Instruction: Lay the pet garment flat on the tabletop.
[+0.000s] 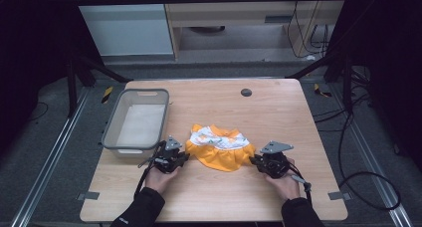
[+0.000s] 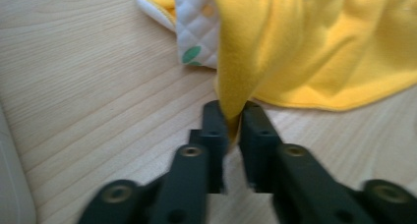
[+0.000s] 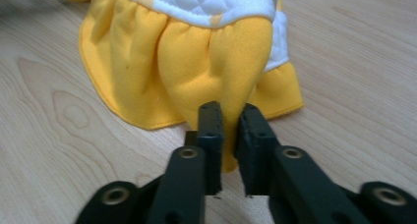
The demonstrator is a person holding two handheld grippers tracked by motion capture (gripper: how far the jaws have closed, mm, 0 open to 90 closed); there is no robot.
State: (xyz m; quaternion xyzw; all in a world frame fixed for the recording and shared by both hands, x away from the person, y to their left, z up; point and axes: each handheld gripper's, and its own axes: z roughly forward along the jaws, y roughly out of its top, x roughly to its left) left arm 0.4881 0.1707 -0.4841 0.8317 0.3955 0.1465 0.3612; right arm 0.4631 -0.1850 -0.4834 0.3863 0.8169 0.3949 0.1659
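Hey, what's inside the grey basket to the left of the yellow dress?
Nothing loose shows inside the grey basket: just its pale bottom. Its near wall hides the strip of bottom right behind it. The yellow dress lies outside it on the table.

A grey basket is being kept empty at the wooden table's left side. A small dark disc is being left near the far edge.
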